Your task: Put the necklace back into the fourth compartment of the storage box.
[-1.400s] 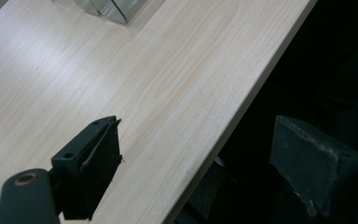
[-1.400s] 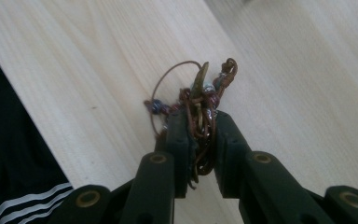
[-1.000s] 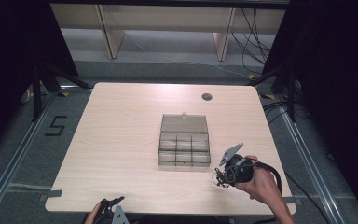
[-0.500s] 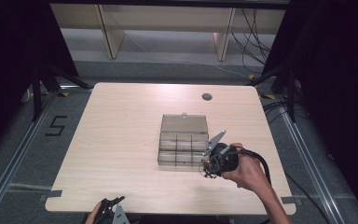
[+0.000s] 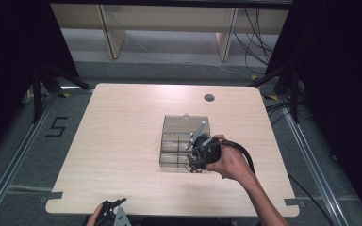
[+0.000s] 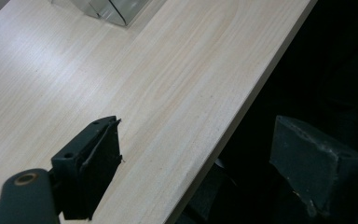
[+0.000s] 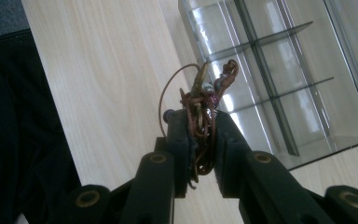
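Right gripper (image 5: 192, 165), clamped on tangled cord bundle (image 7: 200, 109), moved left from bare table over clear box (image 5: 175, 159).

The left tool (image 5: 111, 209) is cut off by the high view's bottom edge – the clear box (image 6: 107, 9) (one corner seen) by the left gripper view's top edge.

High view: desk (image 5: 122, 141) evenly lit from above, surroundings at left and right near black; soft overall, fine detail lost. Left gripper view: pale sheen on desk top, black void beyond edge, near jaws blurred. Right gripper view: white glare on clear compartment box (image 7: 279, 70); jaws at bottom dark, out of focus; desk grain reasonably sharp.
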Tool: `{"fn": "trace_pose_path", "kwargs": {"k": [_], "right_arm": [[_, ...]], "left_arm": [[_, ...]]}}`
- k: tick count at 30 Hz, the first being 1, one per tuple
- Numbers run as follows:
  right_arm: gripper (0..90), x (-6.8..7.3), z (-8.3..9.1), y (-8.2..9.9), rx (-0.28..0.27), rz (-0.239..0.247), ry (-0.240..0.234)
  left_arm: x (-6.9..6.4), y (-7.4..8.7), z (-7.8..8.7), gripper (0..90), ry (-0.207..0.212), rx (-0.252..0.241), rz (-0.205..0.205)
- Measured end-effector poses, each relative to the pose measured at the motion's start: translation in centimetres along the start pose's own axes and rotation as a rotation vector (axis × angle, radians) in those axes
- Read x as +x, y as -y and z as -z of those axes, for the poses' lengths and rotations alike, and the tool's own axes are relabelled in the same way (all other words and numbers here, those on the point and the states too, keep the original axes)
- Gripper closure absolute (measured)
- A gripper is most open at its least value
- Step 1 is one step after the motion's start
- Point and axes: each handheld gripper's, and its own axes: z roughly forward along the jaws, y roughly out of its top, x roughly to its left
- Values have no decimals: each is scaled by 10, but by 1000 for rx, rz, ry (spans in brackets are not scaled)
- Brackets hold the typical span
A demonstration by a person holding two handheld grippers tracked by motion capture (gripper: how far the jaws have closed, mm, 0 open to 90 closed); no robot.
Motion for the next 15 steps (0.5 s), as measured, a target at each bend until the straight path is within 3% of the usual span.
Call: {"fn": "trace_pose_path", "kwargs": {"k": [15], "right_arm": [[793,-14,-7,-42,18,-1,-14]], "left_arm": [[1,-1,2,154,5,0,-7]]}}
